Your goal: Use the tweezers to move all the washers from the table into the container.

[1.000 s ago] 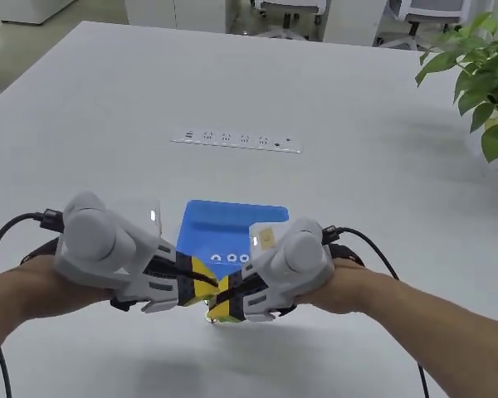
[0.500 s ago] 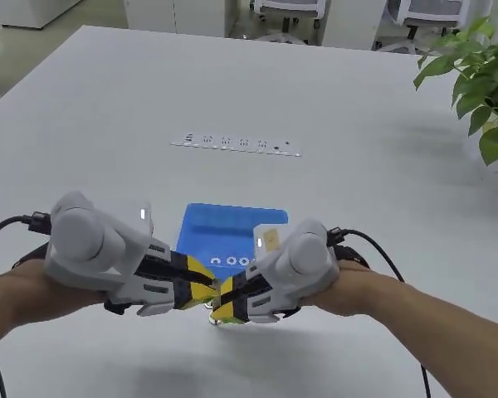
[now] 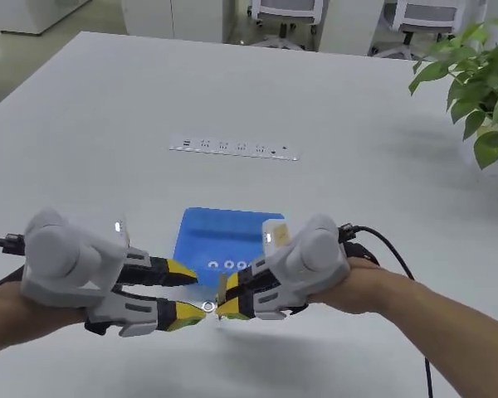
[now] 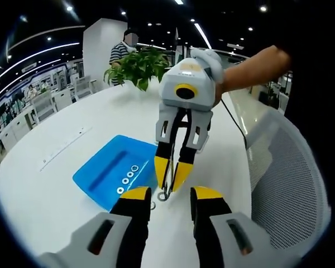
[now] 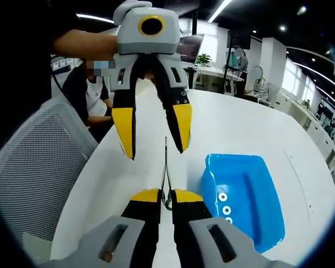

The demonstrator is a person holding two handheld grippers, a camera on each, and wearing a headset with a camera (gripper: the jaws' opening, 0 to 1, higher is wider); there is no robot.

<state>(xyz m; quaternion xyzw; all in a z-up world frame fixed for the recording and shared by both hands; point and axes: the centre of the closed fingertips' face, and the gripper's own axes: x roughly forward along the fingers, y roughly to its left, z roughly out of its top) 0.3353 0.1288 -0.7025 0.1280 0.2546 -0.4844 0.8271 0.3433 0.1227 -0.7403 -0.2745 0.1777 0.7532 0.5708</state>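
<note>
Right gripper (image 5: 166, 196): jaws clenched on the tweezers (image 5: 166, 162), which point straight forward out of the jaws.
Left gripper (image 4: 171, 193): jaws released and apart, holding nothing. It faces the right gripper tip to tip.
Tweezers tips: low over the table (image 3: 332, 124), at a loose washer (image 4: 163, 196). The washer seems caught between the tips, but it is too small to be sure.
Container (image 3: 224, 232): blue, at 12 o'clock just beside the grippers in the head view.
Washers inside (image 3: 230, 265): a short row on the container floor, toward its 6 o'clock edge.
Power strip (image 3: 232, 148): at 12 o'clock, past the container.
Plant (image 3: 473, 91): at 2 o'clock.
</note>
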